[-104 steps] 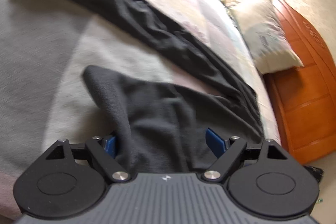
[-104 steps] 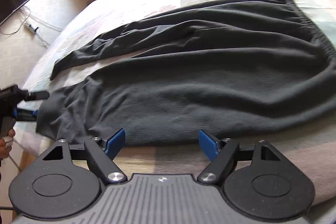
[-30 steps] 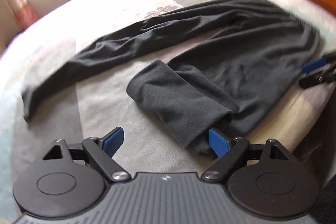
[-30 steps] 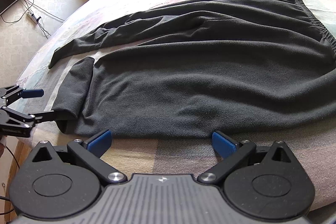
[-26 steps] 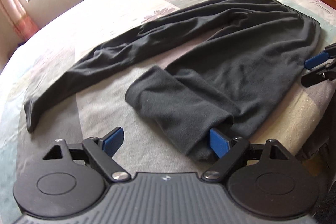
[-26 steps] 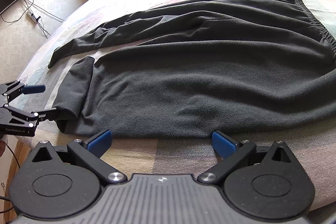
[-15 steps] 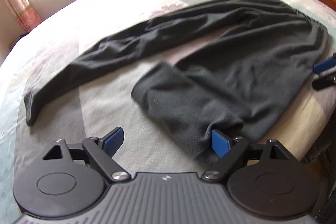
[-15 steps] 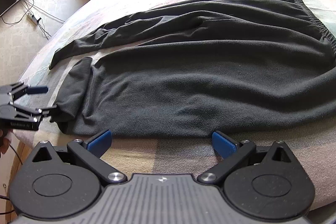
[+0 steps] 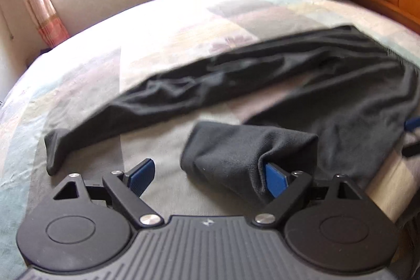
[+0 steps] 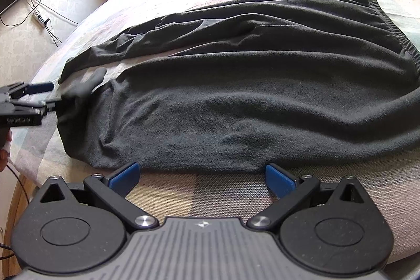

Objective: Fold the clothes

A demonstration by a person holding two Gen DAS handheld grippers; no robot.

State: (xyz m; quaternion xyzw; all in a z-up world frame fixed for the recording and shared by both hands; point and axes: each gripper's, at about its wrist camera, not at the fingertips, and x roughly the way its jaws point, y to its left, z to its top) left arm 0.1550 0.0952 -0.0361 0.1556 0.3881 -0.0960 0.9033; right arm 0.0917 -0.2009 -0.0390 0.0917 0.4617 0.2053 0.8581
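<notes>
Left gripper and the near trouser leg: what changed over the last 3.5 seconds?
The left gripper let go of the near leg, leaving its cuff end folded back on the bed; one open finger now sits under the fold. The far leg, waistband and open right gripper stayed put.

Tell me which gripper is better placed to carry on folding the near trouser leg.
Left. The left gripper already has the folded-back cuff draped over one of its open fingers, while the right gripper sits open beside the trousers, touching nothing.
</notes>
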